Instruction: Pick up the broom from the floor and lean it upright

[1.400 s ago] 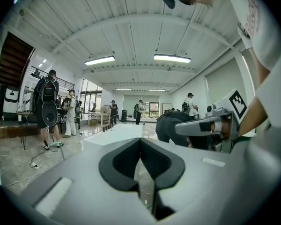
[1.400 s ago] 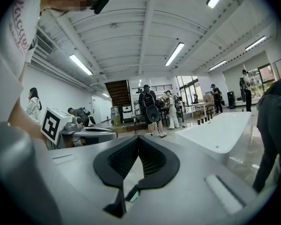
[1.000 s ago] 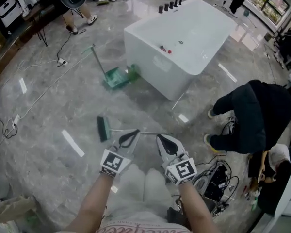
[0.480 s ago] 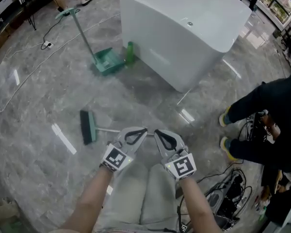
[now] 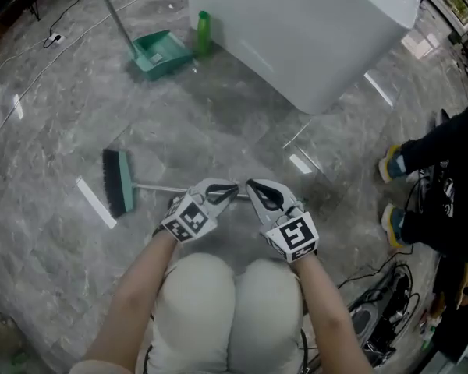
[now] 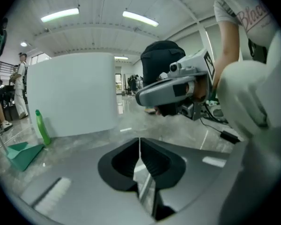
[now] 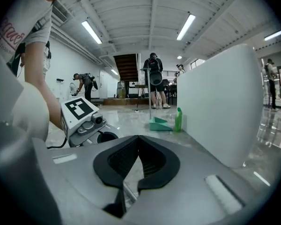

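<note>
Broom [image 5: 121,184] lying flat on floor, handle running under both grippers. Left gripper [image 5: 233,190], right gripper [image 5: 249,185] pinching shut, holding nothing. Only head view showing brush end; gripper views showing bit of handle.

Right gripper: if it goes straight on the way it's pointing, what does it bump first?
The right gripper tilts slightly down, so probably the grey floor, short of the green dustpan. Depth is unclear.
</note>
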A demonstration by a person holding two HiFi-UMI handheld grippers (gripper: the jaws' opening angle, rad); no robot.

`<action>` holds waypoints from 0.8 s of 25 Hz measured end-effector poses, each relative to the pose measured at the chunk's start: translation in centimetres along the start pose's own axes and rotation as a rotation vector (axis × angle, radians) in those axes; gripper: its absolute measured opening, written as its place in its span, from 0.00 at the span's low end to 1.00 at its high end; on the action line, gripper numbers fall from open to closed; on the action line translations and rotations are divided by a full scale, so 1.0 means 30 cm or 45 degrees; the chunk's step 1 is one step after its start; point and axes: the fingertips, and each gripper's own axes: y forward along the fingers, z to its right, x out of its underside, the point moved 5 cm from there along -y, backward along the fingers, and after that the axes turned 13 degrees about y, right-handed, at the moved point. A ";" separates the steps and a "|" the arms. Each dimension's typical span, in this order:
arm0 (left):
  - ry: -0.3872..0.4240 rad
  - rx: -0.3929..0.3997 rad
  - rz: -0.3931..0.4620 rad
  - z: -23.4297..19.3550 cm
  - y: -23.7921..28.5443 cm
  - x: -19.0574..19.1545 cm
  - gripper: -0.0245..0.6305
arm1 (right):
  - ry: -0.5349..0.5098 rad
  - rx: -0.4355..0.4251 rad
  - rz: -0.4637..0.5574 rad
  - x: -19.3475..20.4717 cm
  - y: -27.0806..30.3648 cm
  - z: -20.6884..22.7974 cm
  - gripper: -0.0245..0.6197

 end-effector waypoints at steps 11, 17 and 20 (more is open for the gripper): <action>0.282 0.414 -0.661 0.140 0.214 0.347 0.20 | 0.215 0.053 -0.287 0.343 0.044 0.097 0.04; 0.421 0.560 -0.852 0.199 0.306 0.434 0.20 | 0.244 0.072 -0.303 0.393 0.000 0.106 0.04; 0.367 0.622 -0.907 0.191 0.324 0.445 0.21 | 0.225 0.072 -0.306 0.396 -0.013 0.115 0.04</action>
